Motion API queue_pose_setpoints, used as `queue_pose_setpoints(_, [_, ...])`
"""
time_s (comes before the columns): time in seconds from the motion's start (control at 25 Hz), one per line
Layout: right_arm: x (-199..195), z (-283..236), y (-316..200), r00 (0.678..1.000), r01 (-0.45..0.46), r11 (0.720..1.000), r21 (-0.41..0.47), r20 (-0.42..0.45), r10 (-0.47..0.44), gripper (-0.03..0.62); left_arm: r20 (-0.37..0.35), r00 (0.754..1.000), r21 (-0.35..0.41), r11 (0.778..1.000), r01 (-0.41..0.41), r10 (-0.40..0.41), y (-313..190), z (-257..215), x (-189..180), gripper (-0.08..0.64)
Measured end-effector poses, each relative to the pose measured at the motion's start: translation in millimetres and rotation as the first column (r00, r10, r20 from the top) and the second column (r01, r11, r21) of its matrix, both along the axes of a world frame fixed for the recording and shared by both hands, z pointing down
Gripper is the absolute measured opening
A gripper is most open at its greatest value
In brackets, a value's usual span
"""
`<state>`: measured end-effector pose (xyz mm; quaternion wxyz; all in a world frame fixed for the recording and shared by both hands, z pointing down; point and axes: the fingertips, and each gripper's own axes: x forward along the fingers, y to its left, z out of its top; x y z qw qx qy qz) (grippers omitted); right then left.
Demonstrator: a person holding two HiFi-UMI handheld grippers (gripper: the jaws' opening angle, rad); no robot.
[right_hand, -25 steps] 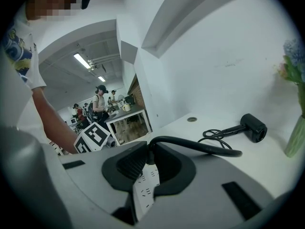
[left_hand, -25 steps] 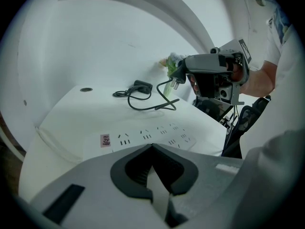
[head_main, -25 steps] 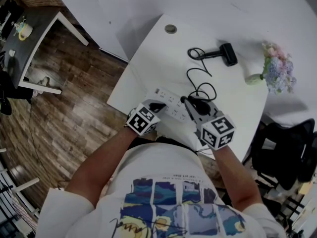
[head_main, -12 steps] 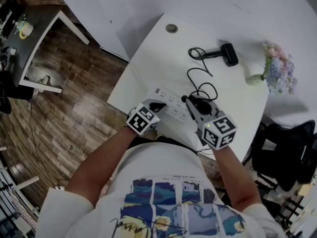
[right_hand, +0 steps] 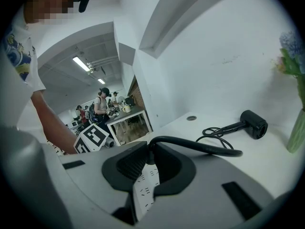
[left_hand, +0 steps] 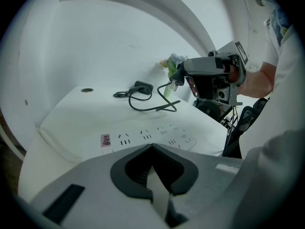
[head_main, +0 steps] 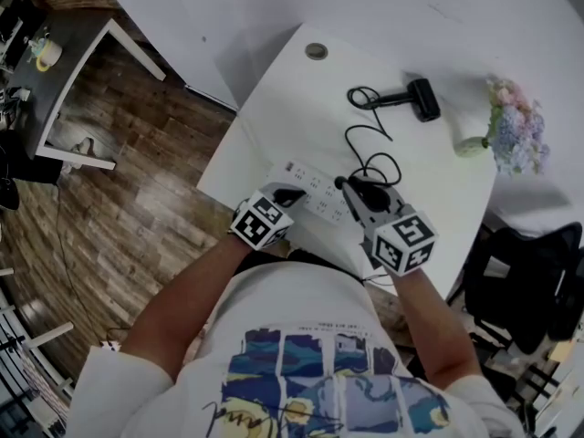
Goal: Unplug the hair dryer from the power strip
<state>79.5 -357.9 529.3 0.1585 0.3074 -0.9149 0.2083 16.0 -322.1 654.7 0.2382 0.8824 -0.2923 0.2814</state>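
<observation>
power strip (head_main: 310, 192): white, flat, near front edge of table (head_main: 274, 108)
plug (left_hand: 175, 84): black, out of sockets, raised above power strip
cord (head_main: 370, 144): black, loose loops
hair dryer (head_main: 420, 99): black, lying at far side

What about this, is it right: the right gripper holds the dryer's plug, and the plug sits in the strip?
Not quite. The right gripper does hold the plug, but the plug is out of the strip, lifted above it with its prongs bare. The left gripper view shows it.
</observation>
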Motion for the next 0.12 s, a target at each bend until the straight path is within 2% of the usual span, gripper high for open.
queue_pose_setpoints(0.12, [0.3,0.6,-0.5,1.000,0.001,1.000,-0.001,0.000,-0.001,0.046,-0.001,1.000,0.007,1.000,0.000,0.000,-1.9,-1.5,0.6,0.002])
